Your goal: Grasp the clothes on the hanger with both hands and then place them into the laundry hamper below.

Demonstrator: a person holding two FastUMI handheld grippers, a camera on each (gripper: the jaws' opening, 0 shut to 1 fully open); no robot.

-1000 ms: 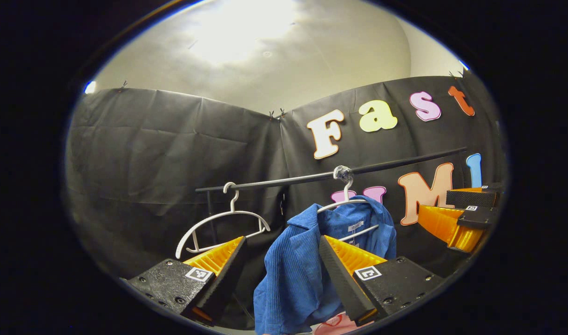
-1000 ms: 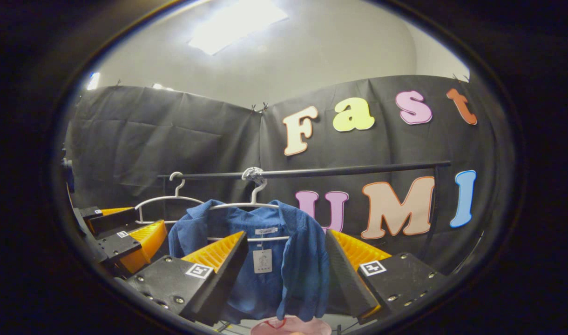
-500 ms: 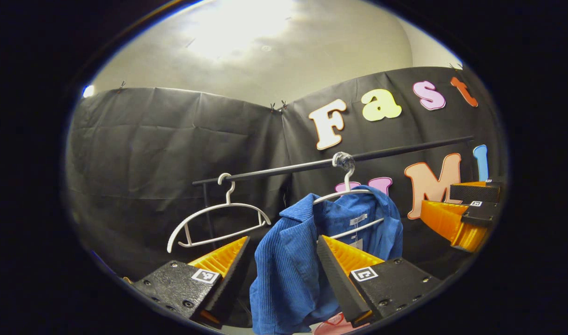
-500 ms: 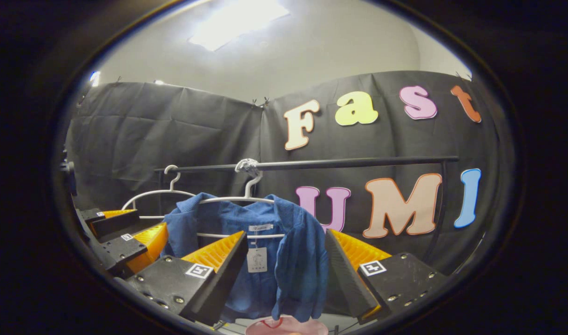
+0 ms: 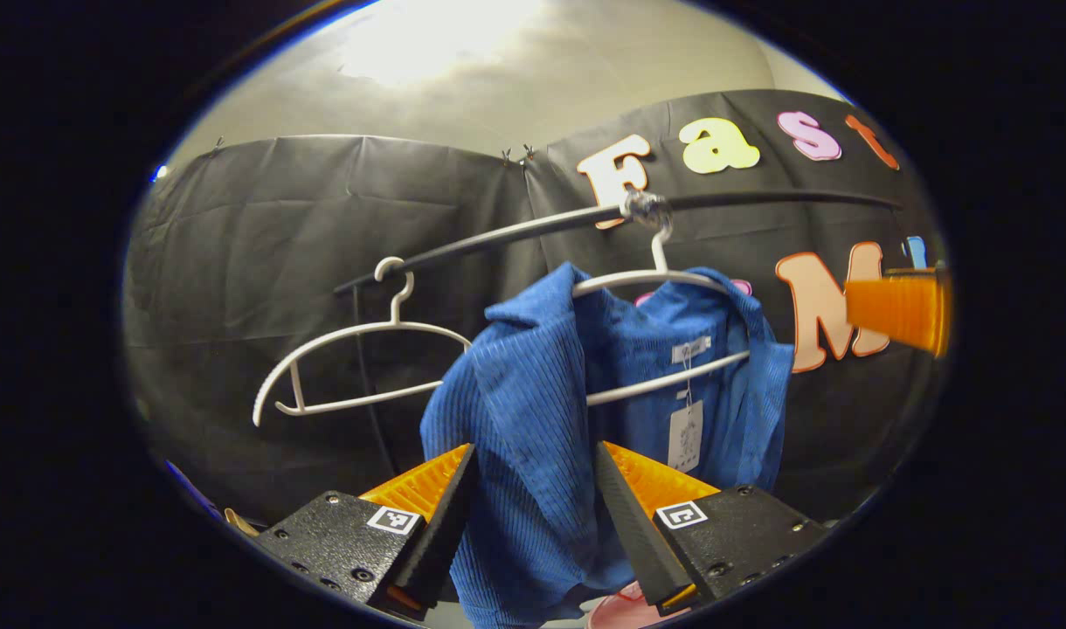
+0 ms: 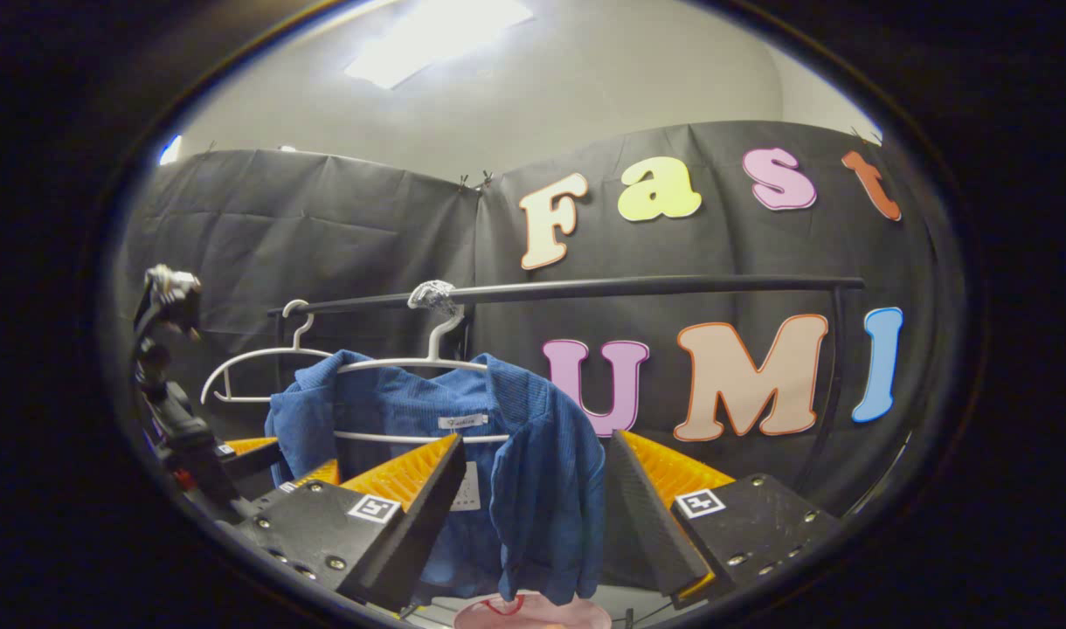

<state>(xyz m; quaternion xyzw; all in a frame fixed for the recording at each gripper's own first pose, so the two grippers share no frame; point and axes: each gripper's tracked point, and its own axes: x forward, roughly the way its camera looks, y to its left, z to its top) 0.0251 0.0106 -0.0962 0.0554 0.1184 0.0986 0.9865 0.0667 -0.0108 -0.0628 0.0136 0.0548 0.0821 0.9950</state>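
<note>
Two white hangers share the black rail, and the one you want carries the blue shirt. The shirt is a ribbed, corduroy-like cloth in a strong blue, with a collar folded over the shirt hanger, a small white label at the neck and a paper tag dangling below the hanger's lower bar. It hangs open at the front, its two panels dropping straight down from the rail. The bare hanger hangs from the same rail, just beside the shirt.

In the left gripper view, your left gripper stands with its jaws spread wide on either side of the shirt's front panel; the cloth runs down between the fingers, and you cannot tell whether either finger touches it. Your right gripper shows at the edge of that view, beyond the shirt's far shoulder.

In the right gripper view, your right gripper is also wide open below the rail, with the shirt's other front panel hanging between its fingers. Under the shirt's hem, a pink rim peeks up, too little of it in sight to say what it is.
</note>
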